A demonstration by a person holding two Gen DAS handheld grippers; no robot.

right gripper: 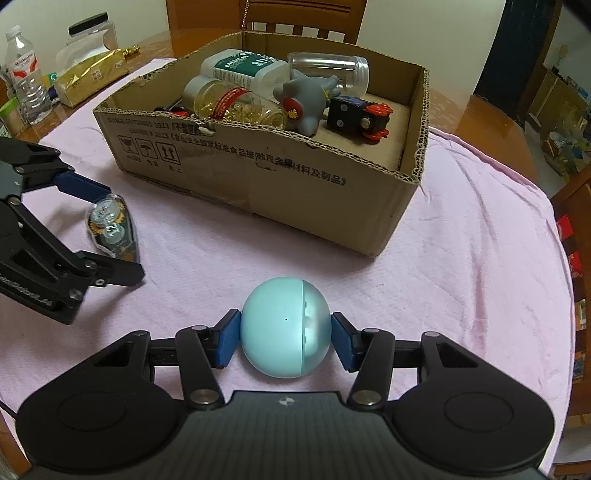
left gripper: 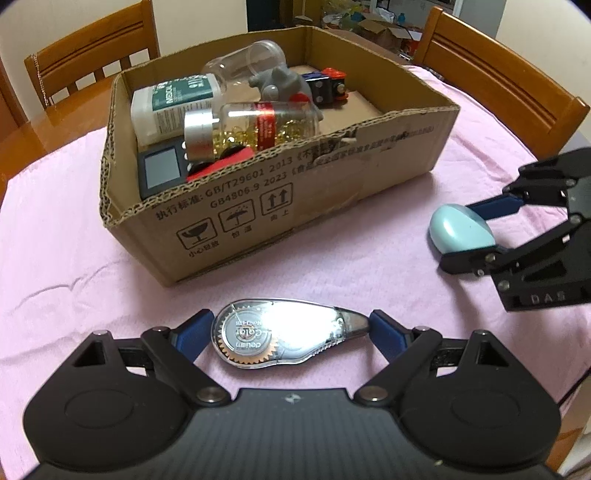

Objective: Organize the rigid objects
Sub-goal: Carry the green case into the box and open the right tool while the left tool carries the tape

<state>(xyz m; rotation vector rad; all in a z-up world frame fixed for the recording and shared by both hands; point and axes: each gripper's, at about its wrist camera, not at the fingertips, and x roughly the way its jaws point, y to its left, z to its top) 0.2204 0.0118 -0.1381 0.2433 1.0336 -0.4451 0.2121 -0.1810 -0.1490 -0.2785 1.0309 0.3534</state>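
My left gripper [left gripper: 290, 328] is shut on a clear correction tape dispenser [left gripper: 284, 338], its blue pads touching both ends, low over the pink cloth. It also shows in the right wrist view [right gripper: 110, 229]. My right gripper [right gripper: 284, 338] is shut on a light blue egg-shaped case [right gripper: 284, 328], also seen in the left wrist view [left gripper: 460, 229]. A cardboard box [left gripper: 295, 199] stands beyond both grippers; it holds a white bottle [left gripper: 173, 103], a capsule jar [left gripper: 255, 125], a clear jar [left gripper: 251, 61], a grey toy [left gripper: 284, 83], a toy train [left gripper: 328, 86] and a small screen device [left gripper: 160, 171].
A pink cloth [right gripper: 461, 258] covers the table. Wooden chairs [left gripper: 498, 81] stand behind the table. In the right wrist view a water bottle [right gripper: 27, 77], a gold packet [right gripper: 88, 74] and a plastic jar [right gripper: 92, 33] stand at the far left on bare wood.
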